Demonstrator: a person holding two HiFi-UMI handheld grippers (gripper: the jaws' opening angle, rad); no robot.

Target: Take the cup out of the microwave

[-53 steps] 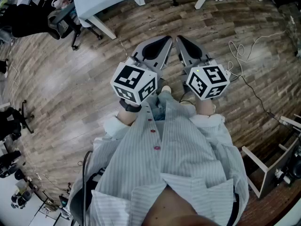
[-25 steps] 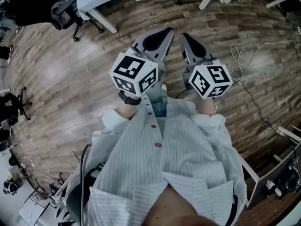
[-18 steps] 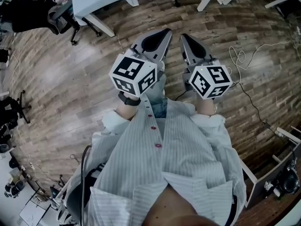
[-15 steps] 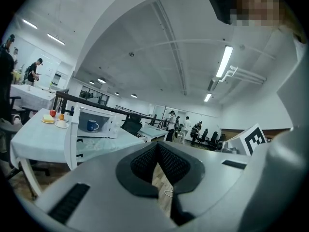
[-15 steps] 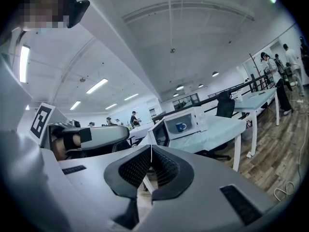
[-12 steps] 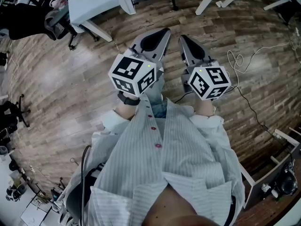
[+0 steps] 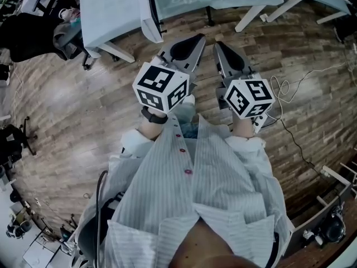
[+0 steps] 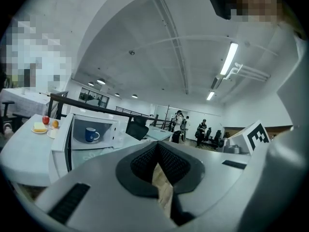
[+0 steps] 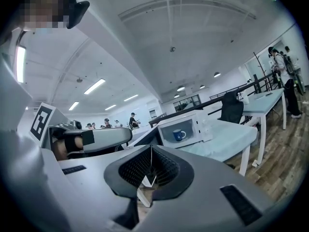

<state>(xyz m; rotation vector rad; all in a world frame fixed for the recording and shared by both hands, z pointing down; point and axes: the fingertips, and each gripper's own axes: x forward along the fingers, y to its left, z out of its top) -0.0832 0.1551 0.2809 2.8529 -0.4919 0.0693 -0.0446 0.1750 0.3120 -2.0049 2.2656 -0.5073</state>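
Cup: a blue mug (image 8: 91,135) with a side handle stands upright in the middle of the microwave (image 8: 110,129) cavity. It looks glazed, hard and probably slick.
Microwave: a white boxy shell on a worktop (image 9: 227,139) covered by a pale cloth. Its door (image 8: 60,151) is swung open at its left side.
Beside the microwave: a plate of fruit (image 8: 41,128) sits just past the open door.
Left gripper (image 8: 157,146): fingers pressed together on nothing, well apart from the microwave.
Right gripper (image 9: 151,149): fingers also pressed together and empty, well apart from the microwave.
Finger surfaces: dark ribbed pads set in smooth grey shells.
Risk: fingers that enter the microwave unspread would likely shove or tip the mug. A pinch on its rounded glazed wall could slip. A careless reach might knock the door or the cavity's edge.
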